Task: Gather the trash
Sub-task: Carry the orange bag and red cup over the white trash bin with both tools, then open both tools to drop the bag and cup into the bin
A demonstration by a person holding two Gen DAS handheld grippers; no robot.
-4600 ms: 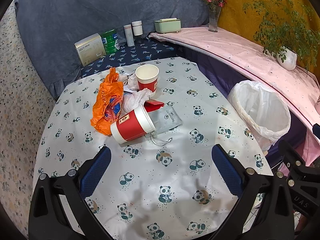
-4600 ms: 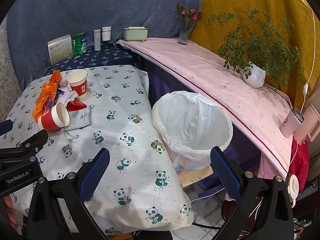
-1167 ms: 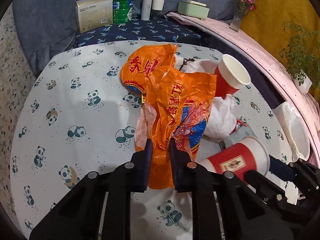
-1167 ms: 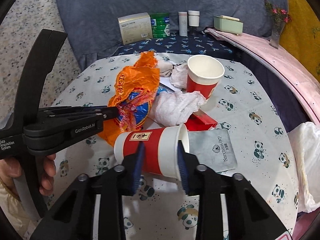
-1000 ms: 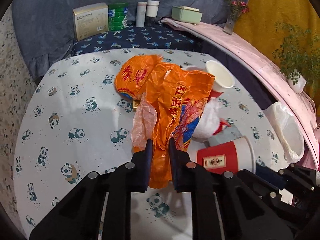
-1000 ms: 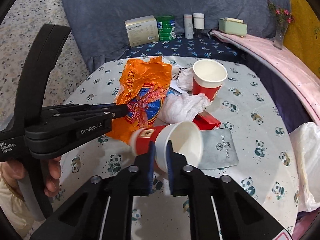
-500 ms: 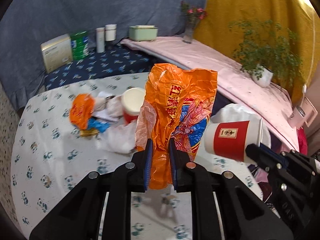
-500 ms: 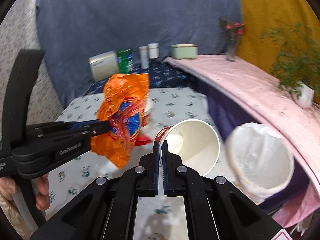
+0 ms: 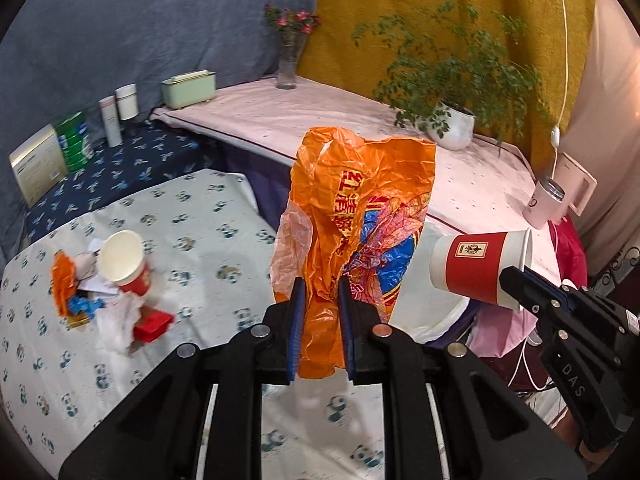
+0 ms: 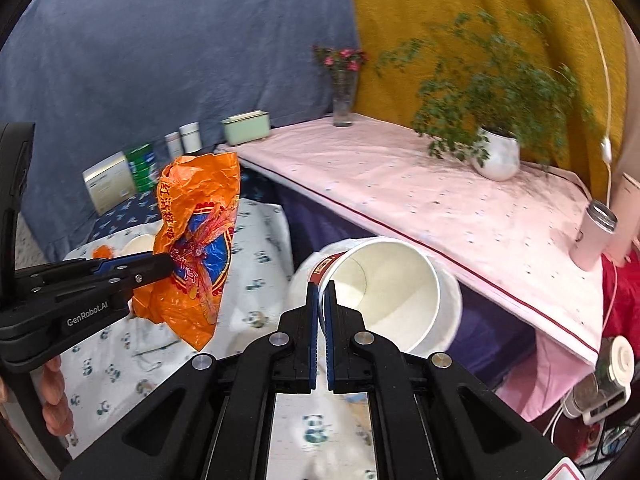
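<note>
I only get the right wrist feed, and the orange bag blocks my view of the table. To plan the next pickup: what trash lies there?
Observer: An upright red paper cup stands on the panda tablecloth, towards its far left side.
Operator: Anything around it?
Observer: Crumpled white tissue and a small red box lie just in front of it, and a small orange wrapper lies to its left.
Operator: How does the left gripper hold the bag?
Observer: The left gripper pinches the orange bag near its lower end, and most of the bag stands up above the pads.
</note>
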